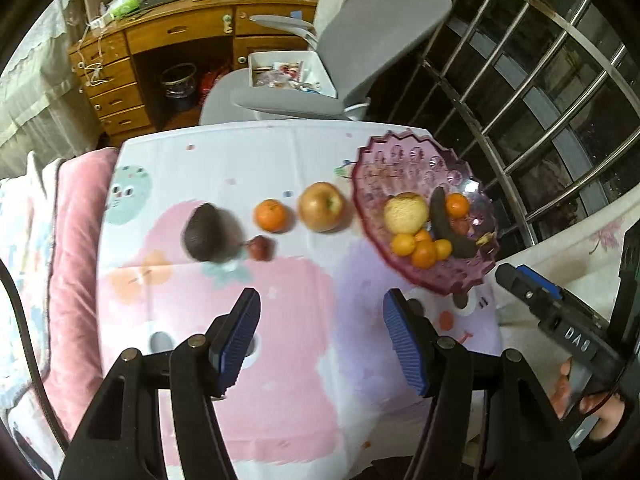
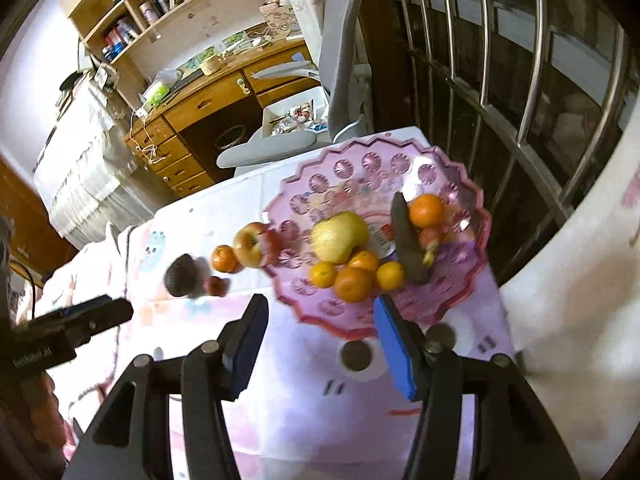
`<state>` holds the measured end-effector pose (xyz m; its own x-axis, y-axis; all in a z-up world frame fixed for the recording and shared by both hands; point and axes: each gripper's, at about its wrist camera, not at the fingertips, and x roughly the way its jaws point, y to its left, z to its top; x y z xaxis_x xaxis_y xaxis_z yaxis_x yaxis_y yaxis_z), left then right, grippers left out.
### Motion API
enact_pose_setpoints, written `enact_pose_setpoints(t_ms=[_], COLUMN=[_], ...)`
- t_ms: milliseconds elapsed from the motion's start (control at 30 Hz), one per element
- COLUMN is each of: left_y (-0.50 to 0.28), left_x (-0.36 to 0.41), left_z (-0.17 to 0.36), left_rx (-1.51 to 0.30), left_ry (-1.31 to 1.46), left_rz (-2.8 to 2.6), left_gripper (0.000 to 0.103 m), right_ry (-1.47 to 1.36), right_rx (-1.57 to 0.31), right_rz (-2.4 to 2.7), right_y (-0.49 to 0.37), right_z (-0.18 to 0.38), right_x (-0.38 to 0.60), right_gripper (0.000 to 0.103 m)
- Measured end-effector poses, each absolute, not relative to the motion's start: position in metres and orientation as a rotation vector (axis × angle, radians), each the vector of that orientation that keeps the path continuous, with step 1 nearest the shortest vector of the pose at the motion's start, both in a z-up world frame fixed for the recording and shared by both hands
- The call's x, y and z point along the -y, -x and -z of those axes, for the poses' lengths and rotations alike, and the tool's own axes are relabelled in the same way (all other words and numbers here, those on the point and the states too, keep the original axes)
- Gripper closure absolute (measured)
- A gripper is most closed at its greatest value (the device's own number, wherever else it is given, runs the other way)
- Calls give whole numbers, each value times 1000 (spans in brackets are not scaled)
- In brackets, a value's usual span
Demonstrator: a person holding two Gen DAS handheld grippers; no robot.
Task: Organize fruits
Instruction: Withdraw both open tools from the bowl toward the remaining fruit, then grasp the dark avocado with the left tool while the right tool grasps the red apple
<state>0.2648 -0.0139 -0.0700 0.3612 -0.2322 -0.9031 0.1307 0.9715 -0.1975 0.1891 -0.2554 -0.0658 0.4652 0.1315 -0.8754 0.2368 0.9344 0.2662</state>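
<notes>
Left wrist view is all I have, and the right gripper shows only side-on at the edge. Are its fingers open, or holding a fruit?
Observer: The right gripper is open and empty, fingers apart, at the near rim of the scalloped pink plastic bowl.
Operator: Is anything in the bowl hidden from me?
Observer: Yes, a white-and-red label lies between the pale yellow fruit and the dark elongated fruit.

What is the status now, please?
Left gripper open, empty; right gripper open, empty. Avocado, orange, apple, small red fruit outside bowl. Path clear.
</notes>
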Motion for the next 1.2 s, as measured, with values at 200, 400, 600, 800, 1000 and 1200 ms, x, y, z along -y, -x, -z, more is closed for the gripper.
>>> enact_pose_setpoints(t_ms=[200,400,600,800,1000,1200], left_y=[-250,-245,-250,-266,-295,-329], left_x=[-37,-84,-124,-145,-154,-148], left_z=[59,55,59,79,109,144], left_rx=[-1164,-1161,-1176,-1211,-1245,-1271], left_ry=[85,80,84,100,141,174], left_rz=[215,192,166,139,114,131], left_gripper=[37,33,28,27,24,23], right_ry=[-439,-557,-658,-823,-958,-1078], right_rx=[-1130,-1161,-1223,-1254,-1239,-1222], right_rz=[78,87,200,269,347,450], right_y=[-187,-192,-211,-237,-267,-288], right_z=[60,60,71,93,122,157], right_x=[222,190,172,169,171,177], right_gripper=[47,47,47,47,46,42])
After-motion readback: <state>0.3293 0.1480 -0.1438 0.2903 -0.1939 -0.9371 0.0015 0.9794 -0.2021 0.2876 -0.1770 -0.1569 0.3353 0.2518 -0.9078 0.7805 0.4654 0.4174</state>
